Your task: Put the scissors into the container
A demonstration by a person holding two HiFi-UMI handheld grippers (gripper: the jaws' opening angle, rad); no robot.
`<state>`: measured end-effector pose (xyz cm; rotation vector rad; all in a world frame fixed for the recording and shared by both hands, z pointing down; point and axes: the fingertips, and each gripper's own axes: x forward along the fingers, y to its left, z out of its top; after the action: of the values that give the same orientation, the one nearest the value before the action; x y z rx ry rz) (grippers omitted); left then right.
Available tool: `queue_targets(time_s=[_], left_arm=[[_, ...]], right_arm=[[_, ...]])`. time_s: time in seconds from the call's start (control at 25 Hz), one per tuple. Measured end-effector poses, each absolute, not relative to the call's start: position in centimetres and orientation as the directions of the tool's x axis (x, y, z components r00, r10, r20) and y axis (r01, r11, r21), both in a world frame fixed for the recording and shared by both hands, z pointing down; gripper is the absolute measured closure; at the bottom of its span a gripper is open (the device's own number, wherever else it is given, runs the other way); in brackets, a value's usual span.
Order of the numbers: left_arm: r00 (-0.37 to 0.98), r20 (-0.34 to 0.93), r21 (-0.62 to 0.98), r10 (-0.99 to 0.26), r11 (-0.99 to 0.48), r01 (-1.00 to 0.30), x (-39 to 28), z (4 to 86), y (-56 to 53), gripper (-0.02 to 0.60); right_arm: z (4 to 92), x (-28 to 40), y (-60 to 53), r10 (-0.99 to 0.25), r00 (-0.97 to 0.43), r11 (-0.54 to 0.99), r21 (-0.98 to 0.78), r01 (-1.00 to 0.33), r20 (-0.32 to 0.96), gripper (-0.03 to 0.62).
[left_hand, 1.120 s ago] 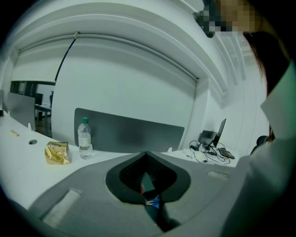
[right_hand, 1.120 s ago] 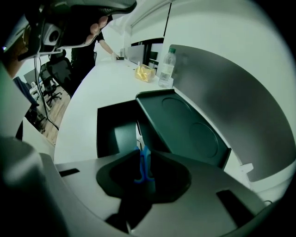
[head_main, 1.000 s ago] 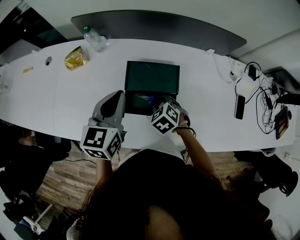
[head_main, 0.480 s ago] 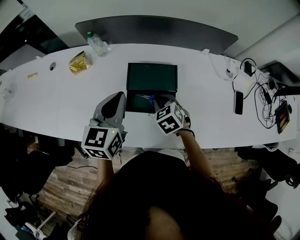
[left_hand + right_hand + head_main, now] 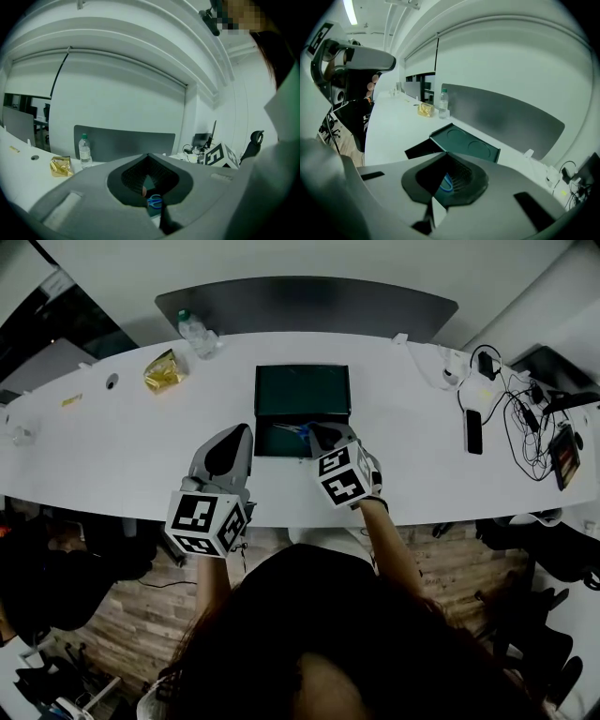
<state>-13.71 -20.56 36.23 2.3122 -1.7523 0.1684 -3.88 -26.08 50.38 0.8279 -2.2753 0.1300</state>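
A dark green container [image 5: 267,442] lies open at the middle of the white table, its lid [image 5: 302,392] folded back. Blue-handled scissors [image 5: 298,430] rest in its near part. My right gripper [image 5: 314,434] is at the scissors from the right. In the right gripper view its jaws [image 5: 446,153] have come together, and a blue handle loop [image 5: 446,183] shows between the pads. My left gripper [image 5: 234,427] hovers left of the container. Its jaws [image 5: 148,155] are shut with nothing in them, and the scissors [image 5: 154,202] show through the gap, farther off.
A water bottle [image 5: 195,332] and a gold snack packet [image 5: 162,371] sit at the far left. A phone [image 5: 472,431] and tangled cables [image 5: 511,399] lie at the right. A grey partition [image 5: 309,301] runs behind the table. The table's near edge is just below both grippers.
The head view has shifted slightly. Both grippers stay at the container's near side, and the right one has edged a little to the right in the picture.
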Motion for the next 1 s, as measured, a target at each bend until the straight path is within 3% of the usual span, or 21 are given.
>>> queue_targets(time_s=[1.0], left_arm=[[0.341,0.174,0.064,-0.924,-0.335,-0.94,-12.0,32.7,-10.5,0.569]], right_arm=[[39.8,-2.6,-16.5,-0.739,-0.573,0.649,0.148,-0.746,0.353,0.585]])
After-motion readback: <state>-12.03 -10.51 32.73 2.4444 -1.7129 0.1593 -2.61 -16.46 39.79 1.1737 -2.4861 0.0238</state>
